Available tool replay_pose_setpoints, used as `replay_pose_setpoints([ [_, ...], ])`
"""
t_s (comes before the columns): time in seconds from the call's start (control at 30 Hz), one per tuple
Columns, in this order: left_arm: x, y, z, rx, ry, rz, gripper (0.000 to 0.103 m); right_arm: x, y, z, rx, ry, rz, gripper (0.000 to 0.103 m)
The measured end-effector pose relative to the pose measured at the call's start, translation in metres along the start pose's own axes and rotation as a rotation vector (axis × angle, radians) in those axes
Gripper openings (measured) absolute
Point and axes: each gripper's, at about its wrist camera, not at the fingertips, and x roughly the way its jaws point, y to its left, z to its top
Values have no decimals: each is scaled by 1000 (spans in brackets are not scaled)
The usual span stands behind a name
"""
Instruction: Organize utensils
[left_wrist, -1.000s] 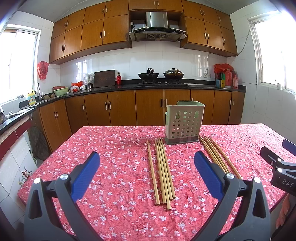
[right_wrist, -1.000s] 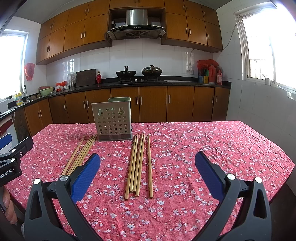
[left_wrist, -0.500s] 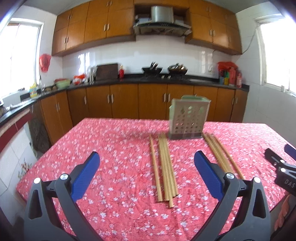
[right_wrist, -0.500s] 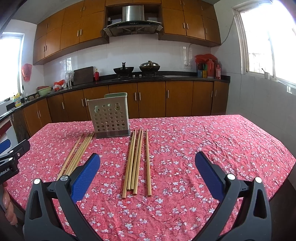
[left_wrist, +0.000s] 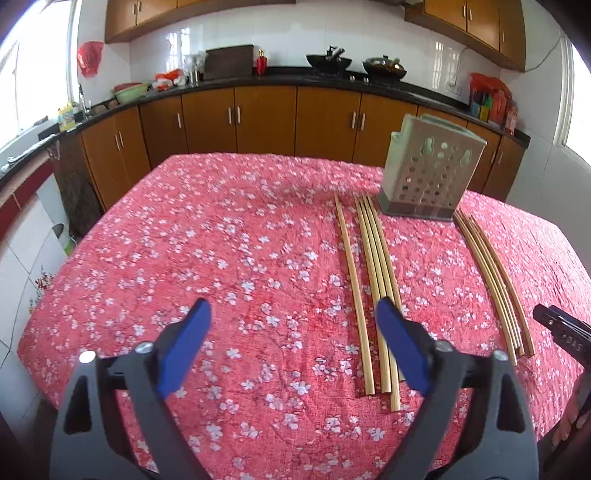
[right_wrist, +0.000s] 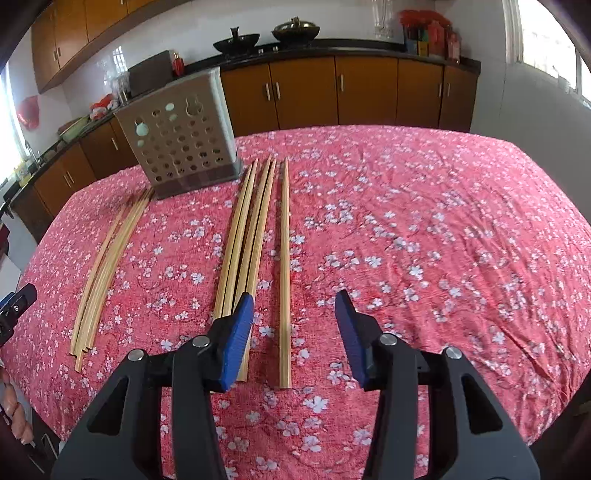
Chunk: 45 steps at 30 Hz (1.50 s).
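Two groups of wooden chopsticks lie on the red floral tablecloth before a perforated utensil holder (left_wrist: 430, 173) (right_wrist: 183, 142). In the left wrist view, one group (left_wrist: 371, 273) lies left of the holder and one (left_wrist: 491, 277) right. My left gripper (left_wrist: 291, 321) is open and empty, its right pad over the near ends of the first group. In the right wrist view my right gripper (right_wrist: 295, 306) is open, straddling a single chopstick (right_wrist: 284, 258); its left pad is over the bundle (right_wrist: 247, 236). Another group (right_wrist: 107, 266) lies at left.
The table (left_wrist: 184, 240) ends close to both grippers at the front. Behind it run brown kitchen cabinets (left_wrist: 266, 114) with a black counter, woks and bottles. The right gripper's tip (left_wrist: 561, 328) shows at the left wrist view's right edge.
Both grippers have tilted down and moved forward over the table, nearer the chopsticks. The right gripper's jaws have narrowed around the single chopstick; the left jaws have also narrowed.
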Motion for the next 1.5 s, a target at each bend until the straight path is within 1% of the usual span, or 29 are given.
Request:
replay_pose_setpoints([
  [0.03, 4, -1, 0, 2, 14, -8, 76, 7, 2, -1, -1, 22, -2, 38],
  [0.07, 9, -1, 0, 2, 36, -33, 72, 11, 1, 0, -3, 38, 0, 38],
  [0.13, 15, -4, 1, 6, 59, -56, 67, 21, 3, -2, -8, 68, -5, 26],
  [0.17, 18, -6, 1, 14, 69, -72, 62, 22, 3, -1, -12, 54, -14, 24],
  [0.2, 20, -8, 1, 24, 78, -85, 59, 24, 4, -1, -15, 58, -22, 20],
  [0.23, 23, -10, 2, 31, 83, -91, 57, 23, 4, -1, -16, 54, -25, 17],
  [0.3, 27, -15, 3, 48, 99, -107, 50, 24, 1, -1, -8, 53, -24, 15],
  [0.33, 30, -17, 4, 54, 109, -117, 49, 24, 1, -1, -4, 52, -22, 15],
  [0.4, 35, -21, 6, 61, 127, -135, 42, 24, 1, -1, -5, 52, -23, 15],
  [0.43, 37, -23, 6, 66, 133, -143, 41, 24, 2, -2, -8, 52, -25, 15],
  [0.5, 42, -29, 7, 94, 149, -149, 36, 22, 5, -4, -14, 51, -29, 15],
  [0.53, 44, -31, 6, 104, 155, -146, 34, 25, 5, -3, -15, 51, -30, 15],
  [0.6, 51, -35, 3, 125, 185, -141, 25, 23, 8, -4, -16, 54, -31, 15],
  [0.67, 58, -37, 1, 131, 209, -136, 21, 24, 7, -1, -15, 57, -30, 15],
  [0.8, 64, -35, 3, 148, 196, -94, 9, 33, -1, 4, -31, 48, -33, 15],
  [0.9, 75, -26, 13, 138, 196, -69, 8, 44, -5, 15, -29, 41, -49, 10],
  [1.0, 90, -12, 29, 118, 192, -29, 8, 55, -16, 28, 2, 37, -67, 10],
  [1.2, 111, 9, 51, 95, 164, 6, 9, 76, -38, 56, 39, 20, -123, 10],
  [1.3, 115, 14, 55, 95, 137, -6, 9, 82, -47, 65, 68, 16, -124, 10],
  [1.5, 110, 22, 50, 72, 136, -51, 10, 83, -53, 67, 60, 15, -125, 11],
])
